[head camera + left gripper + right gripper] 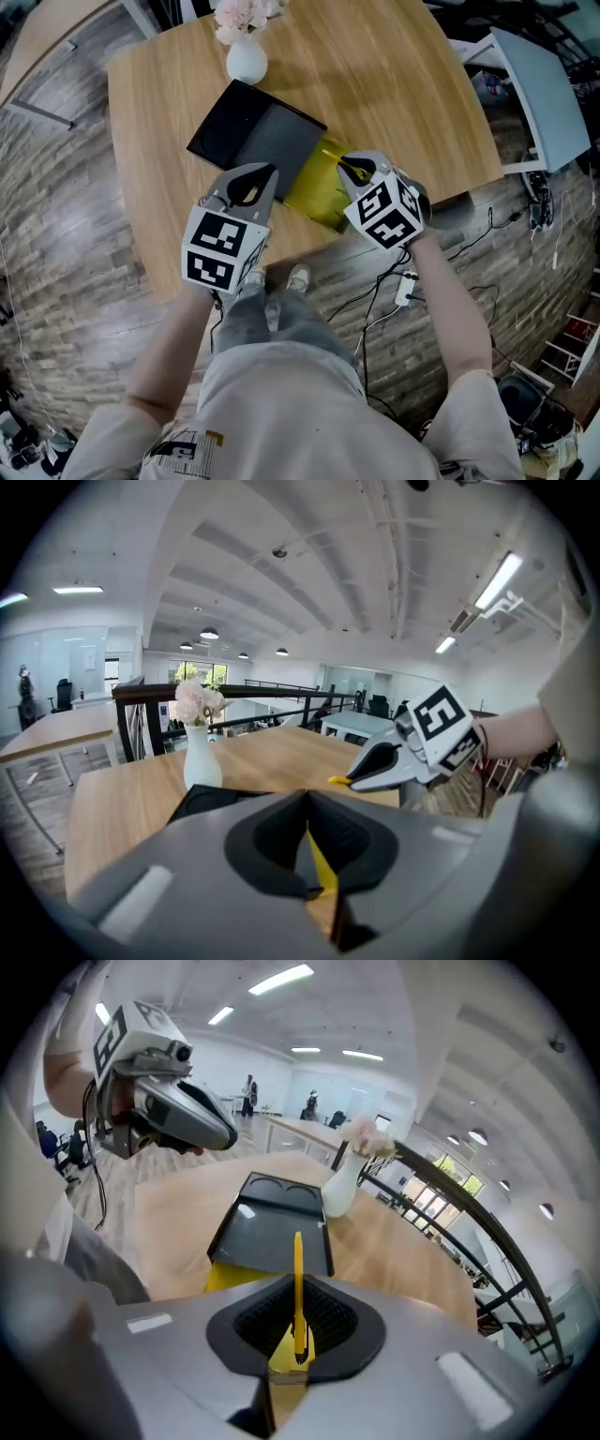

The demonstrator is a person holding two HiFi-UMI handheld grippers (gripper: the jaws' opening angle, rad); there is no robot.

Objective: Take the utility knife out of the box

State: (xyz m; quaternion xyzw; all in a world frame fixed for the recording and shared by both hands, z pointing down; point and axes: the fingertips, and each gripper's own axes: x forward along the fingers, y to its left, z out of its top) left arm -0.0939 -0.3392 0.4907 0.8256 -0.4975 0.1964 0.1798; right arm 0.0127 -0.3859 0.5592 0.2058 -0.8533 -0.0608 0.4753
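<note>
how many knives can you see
1: a yellow knife, clamped in the right gripper over the box. The grippers cover part of the box, so more could lie unseen inside.

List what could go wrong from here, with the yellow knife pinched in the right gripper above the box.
1. The right gripper pinches the thin utility knife with one end sticking out past the jaws; it may pivot or slip.
2. The left gripper hangs close by; a swing could knock the protruding knife against it.
3. The vase stands right behind the box; a forward sweep might tip it.
</note>
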